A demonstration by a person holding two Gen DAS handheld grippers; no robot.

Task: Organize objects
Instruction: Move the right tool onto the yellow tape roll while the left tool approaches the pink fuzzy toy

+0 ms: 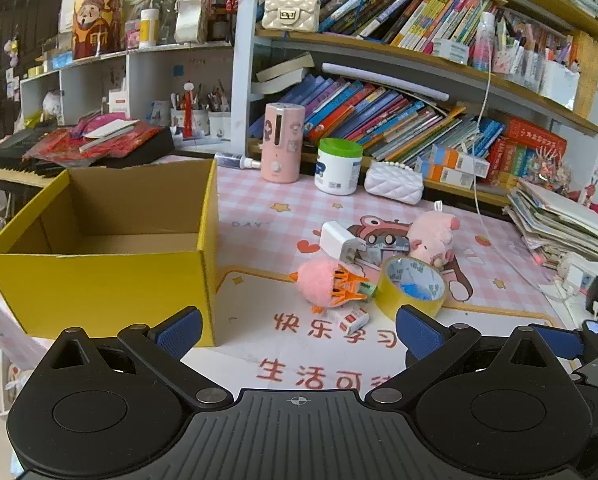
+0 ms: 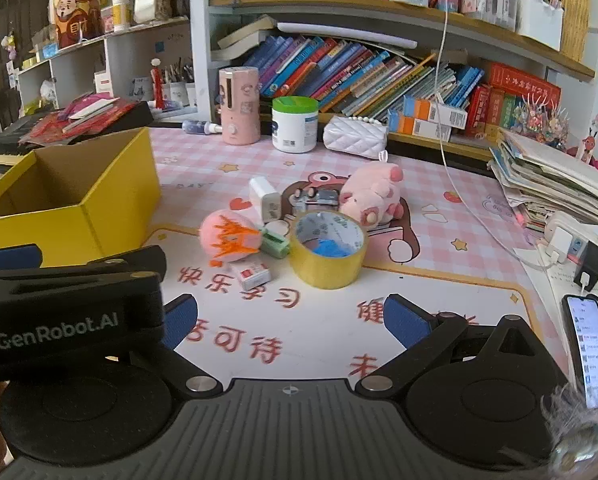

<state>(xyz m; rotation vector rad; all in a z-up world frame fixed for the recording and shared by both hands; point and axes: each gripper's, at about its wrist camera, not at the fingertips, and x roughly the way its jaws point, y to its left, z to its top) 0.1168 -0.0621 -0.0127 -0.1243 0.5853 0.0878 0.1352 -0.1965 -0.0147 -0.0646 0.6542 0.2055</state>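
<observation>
Both tools are hovering low over the desk mat [image 2: 323, 320], fingers spread wide and gripping nothing. The left gripper [image 1: 297, 330] is sitting beside the right gripper [image 2: 291, 316]; in the right wrist view the left tool's black body is crossing the frame at 9 o'clock.

The clutter is lying ahead of both tools, apart from the fingers. From the left gripper, the pink fluffy ball [image 1: 323, 282] is lying at 12 o'clock, with a small red-and-white box [image 1: 353, 319] just before it, nearest the fingers. The roll of yellow tape [image 1: 413, 286] is lying at 1 o'clock, close to the right fingertip [image 1: 417, 334], with something blue inside its ring. Behind these, a white charger [image 1: 337, 238], a metal clip [image 1: 379, 248] and a pink plush pig [image 1: 433, 238] are crowding together. A small green piece [image 2: 275, 243] is touching the ball.

The open yellow box [image 1: 99, 280] is standing at 10 o'clock from the left gripper, its near corner just beside the left fingertip [image 1: 181, 330], its inside bare.

Bare mat is stretching between the fingers and the pile. A phone [image 2: 591, 354] is lying at 3 o'clock of the right gripper, and a stack of papers [image 2: 555, 188] is crowding the edge at 2 o'clock.
</observation>
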